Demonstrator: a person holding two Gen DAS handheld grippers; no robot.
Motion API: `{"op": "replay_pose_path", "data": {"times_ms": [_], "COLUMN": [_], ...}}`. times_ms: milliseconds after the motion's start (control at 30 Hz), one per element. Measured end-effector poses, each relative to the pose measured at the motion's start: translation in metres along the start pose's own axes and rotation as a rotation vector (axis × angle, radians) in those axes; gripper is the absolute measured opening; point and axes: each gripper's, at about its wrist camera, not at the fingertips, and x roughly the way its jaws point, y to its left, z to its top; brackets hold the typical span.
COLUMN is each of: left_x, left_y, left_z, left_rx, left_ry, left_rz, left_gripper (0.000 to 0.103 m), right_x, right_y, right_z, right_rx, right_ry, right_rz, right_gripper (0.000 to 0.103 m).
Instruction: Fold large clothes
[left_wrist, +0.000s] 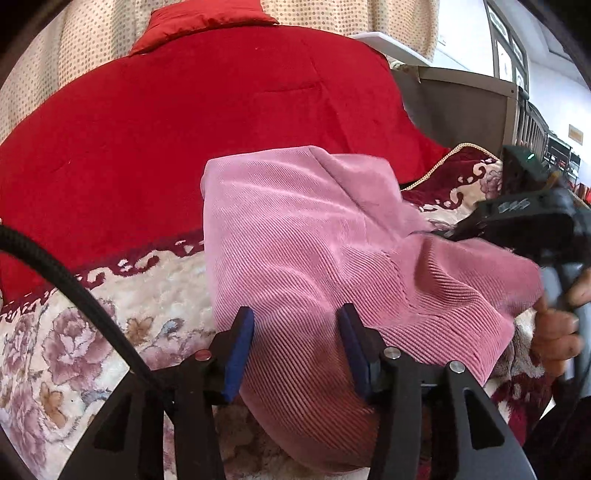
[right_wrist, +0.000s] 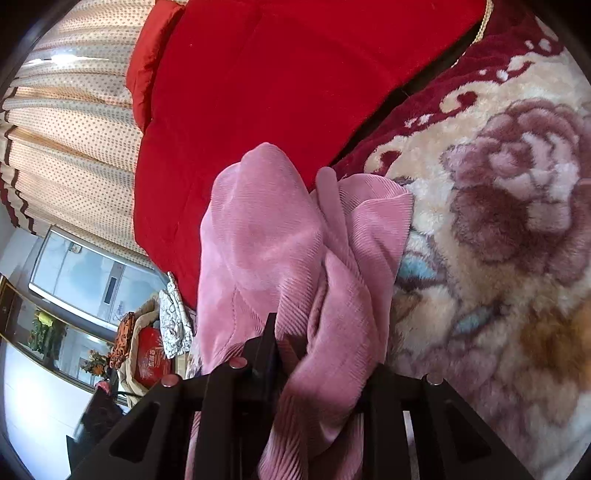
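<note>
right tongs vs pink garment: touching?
Touching. In the right wrist view the right tongs are clamped on a bunched fold of the pink corduroy garment, and cloth fills the space between the fingers with no gap visible.

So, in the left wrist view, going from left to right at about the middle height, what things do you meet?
Black cable → floral blanket → pink garment → right gripper, its jaws at the garment's edge → hand holding it.
</note>
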Motion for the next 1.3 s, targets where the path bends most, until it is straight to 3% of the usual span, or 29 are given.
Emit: {"op": "replay_pose_path", "data": {"times_ms": [67,233,500,700,867,967,1067,1167,1300], "left_x": [0.005,0.006,0.006,0.006,0.005,0.004,0.002,-0.009,-0.015], "left_y": [-0.003,-0.002,-0.003,-0.003,-0.006,-0.007,0.003,0.021,0.035], "left_z": [0.002,0.000,0.001,0.001,0.001,0.003,0.007,0.013,0.010], "left_rx": [-0.006,-0.008,-0.003,-0.002,0.013,0.019,-0.025,-0.090,-0.135], "left_ry": [0.005,0.008,0.003,0.003,0.004,0.004,0.033,0.034,0.018], "left_rz": [-0.005,-0.007,-0.001,0.000,-0.005,0.006,-0.032,-0.081,-0.081], "left_gripper": [0.049,0.049,0.050,0.050,0.053,0.056,0.063,0.064,0.064], "right_x": [-0.016,-0.046,-0.076,-0.053,-0.012,-0.008,-0.006,-0.004,-0.003], "right_y": [0.012,0.047,0.090,0.088,0.043,0.024,0.034,0.040,0.030], "right_z": [-0.004,-0.025,-0.050,-0.057,-0.057,-0.057,-0.062,-0.066,-0.064], "right_rx": [-0.036,-0.229,-0.380,-0.349,-0.226,-0.174,-0.243,-0.299,-0.253], "right_ry": [-0.027,-0.116,-0.241,-0.138,0.007,0.014,0.010,-0.006,-0.001], "right_rz": [-0.031,-0.151,-0.066,-0.050,-0.230,-0.201,-0.256,-0.288,-0.244], "right_gripper": [0.030,0.030,0.030,0.030,0.026,0.026,0.026,0.026,0.027]}}
